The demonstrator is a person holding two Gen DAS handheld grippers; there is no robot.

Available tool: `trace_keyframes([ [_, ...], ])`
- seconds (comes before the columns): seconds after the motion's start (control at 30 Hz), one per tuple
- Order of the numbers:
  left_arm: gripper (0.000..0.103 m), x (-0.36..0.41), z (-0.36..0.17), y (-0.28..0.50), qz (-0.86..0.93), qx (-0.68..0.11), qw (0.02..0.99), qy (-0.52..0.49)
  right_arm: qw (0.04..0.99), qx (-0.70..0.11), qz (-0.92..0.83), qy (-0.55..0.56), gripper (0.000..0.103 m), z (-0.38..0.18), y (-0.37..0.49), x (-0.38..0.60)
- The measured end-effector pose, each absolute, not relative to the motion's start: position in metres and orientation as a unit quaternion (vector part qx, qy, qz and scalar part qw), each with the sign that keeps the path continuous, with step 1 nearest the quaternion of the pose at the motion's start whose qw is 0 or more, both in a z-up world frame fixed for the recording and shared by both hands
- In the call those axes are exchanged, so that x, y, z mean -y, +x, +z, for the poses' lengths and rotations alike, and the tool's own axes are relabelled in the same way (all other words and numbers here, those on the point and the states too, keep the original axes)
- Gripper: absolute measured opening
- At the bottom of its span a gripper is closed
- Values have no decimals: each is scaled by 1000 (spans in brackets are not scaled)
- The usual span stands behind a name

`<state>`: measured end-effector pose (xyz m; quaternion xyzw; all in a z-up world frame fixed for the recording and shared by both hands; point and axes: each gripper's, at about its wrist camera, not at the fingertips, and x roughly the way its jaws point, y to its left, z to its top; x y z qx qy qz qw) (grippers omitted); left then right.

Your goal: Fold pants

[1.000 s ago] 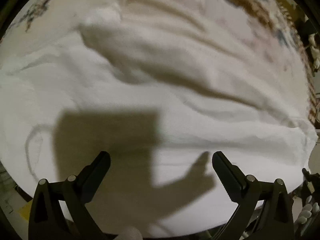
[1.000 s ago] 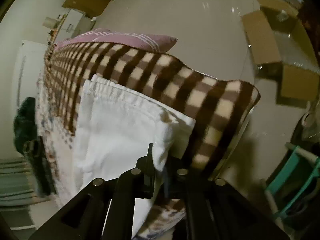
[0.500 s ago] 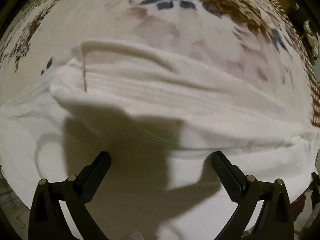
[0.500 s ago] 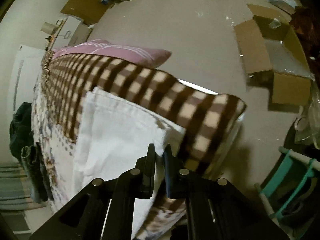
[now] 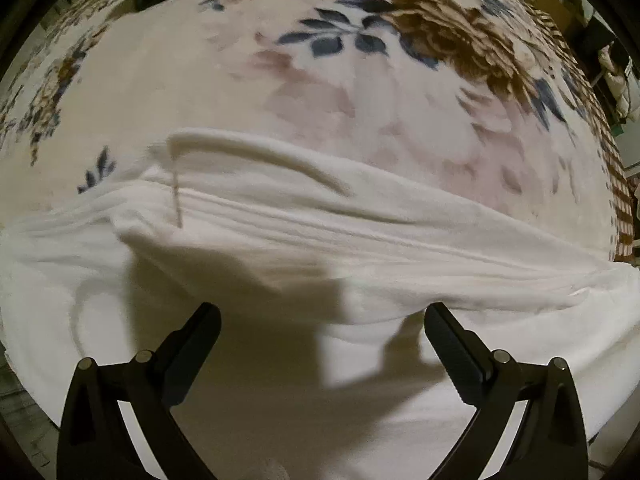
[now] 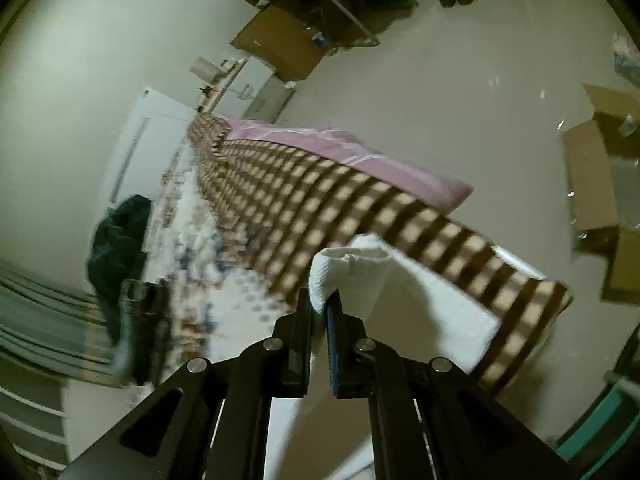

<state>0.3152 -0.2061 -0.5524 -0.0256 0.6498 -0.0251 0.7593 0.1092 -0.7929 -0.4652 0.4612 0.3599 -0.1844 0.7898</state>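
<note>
White pants (image 5: 304, 240) lie across a floral blanket on a bed, a folded band of cloth running left to right in the left wrist view. My left gripper (image 5: 320, 332) is open and empty, hovering just above the near part of the pants. My right gripper (image 6: 320, 304) is shut on a lifted corner of the white pants (image 6: 352, 272), held above the bed's end. The cloth drapes down from the jaws to the right.
The floral blanket (image 5: 360, 80) covers the bed's far side. A brown checked blanket (image 6: 320, 208) and a pink pillow (image 6: 340, 152) lie along the bed. Dark clothes (image 6: 120, 240) sit at its left. Cardboard boxes (image 6: 592, 176) stand on the floor.
My right gripper has lifted the pants corner up off the bed and swung over. The left gripper has drawn back, showing more of the floral blanket.
</note>
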Motion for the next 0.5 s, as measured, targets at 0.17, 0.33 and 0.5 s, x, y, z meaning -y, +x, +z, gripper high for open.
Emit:
trace_keyframes([
  [0.17,103,204,-551,302,-20,-659,751,-31,695,-488,-232,474,11,-558,91,812],
  [0.33,103,216,-551,294,-43,-656,753,-14,692,-433,-232,529,39,-553,58,809],
  [0.5,103,233,-575,286,-62,-672,738,-13,677,-417,-208,570,39,-588,67,799],
])
